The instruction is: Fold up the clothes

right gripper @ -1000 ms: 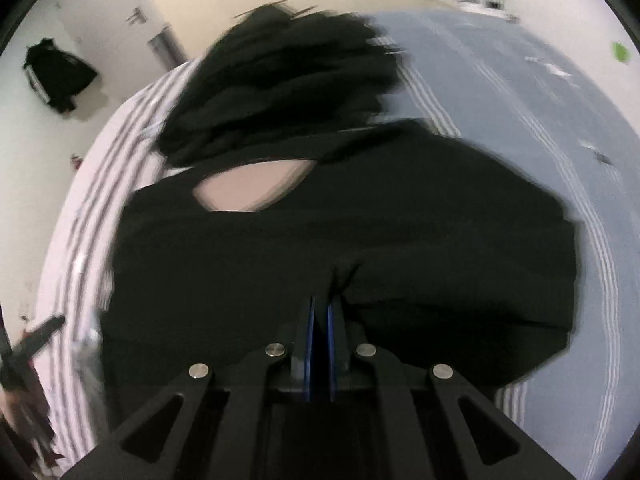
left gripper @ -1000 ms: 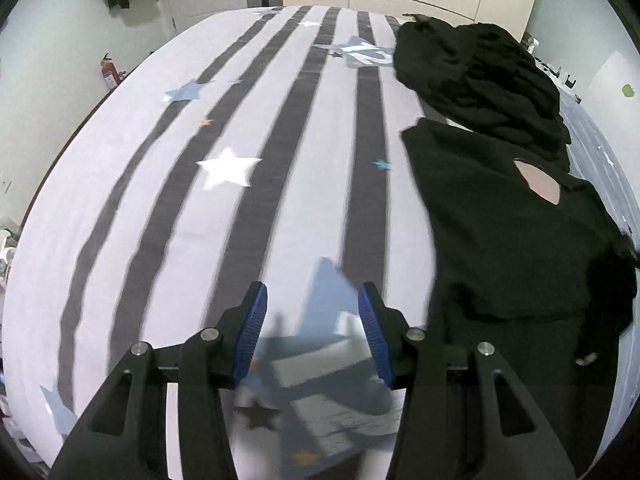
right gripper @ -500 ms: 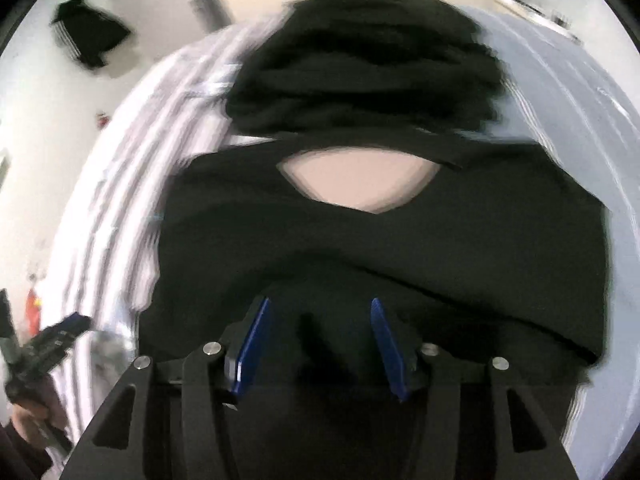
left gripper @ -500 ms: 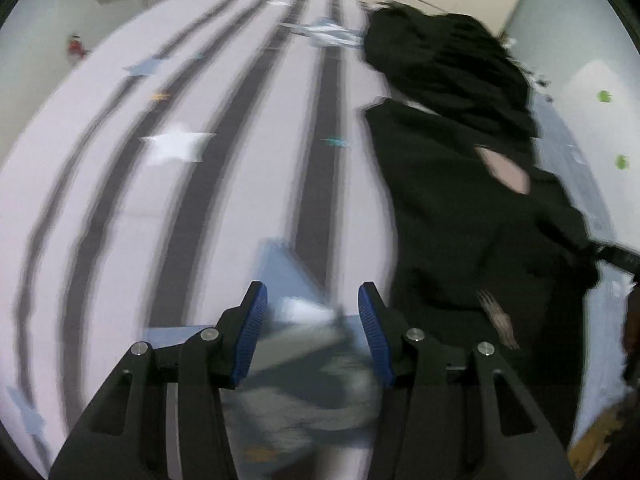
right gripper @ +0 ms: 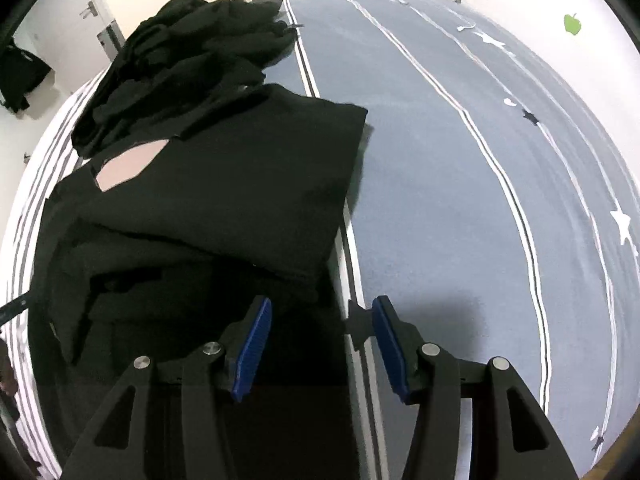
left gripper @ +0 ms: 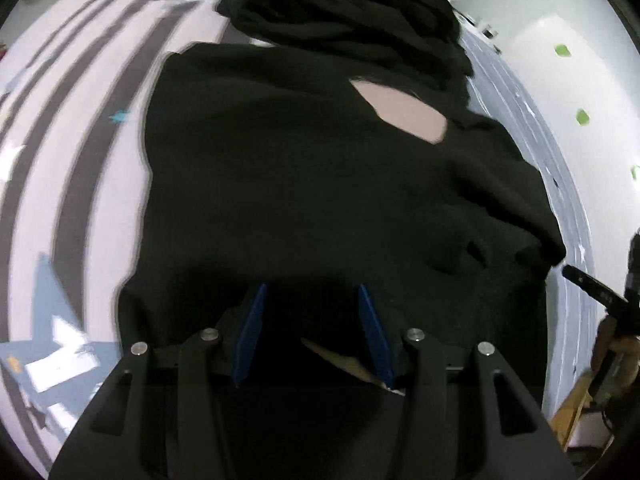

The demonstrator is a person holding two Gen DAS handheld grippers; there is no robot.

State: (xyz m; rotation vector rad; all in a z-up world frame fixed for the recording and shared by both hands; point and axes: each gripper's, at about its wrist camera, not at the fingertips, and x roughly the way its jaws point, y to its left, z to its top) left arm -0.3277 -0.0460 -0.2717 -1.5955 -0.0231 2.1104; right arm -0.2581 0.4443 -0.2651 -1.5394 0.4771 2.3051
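Black shirt [left gripper: 280, 184] lies on the bed [right gripper: 460, 184], filling the centre of the left view and the left half of the right view. Neck opening [left gripper: 404, 114] faces the far end. One side is already turned in over the body: in the right view a doubled layer with a straight edge sits at frame centre, with looser folds below it at lower left. Bottom hem area lies unfolded near both claws.

Behind it, at the top of both frames, a heap of dark clothes [right gripper: 192, 48], crumpled, not folded.

Left claw [left gripper: 312, 320]: jaws spread, over the shirt's near edge, gripping nothing. Right claw [right gripper: 320, 340]: jaws spread, empty, at the shirt's right edge.

Judgement: this shirt is partly folded; remaining folds and the heap are left.
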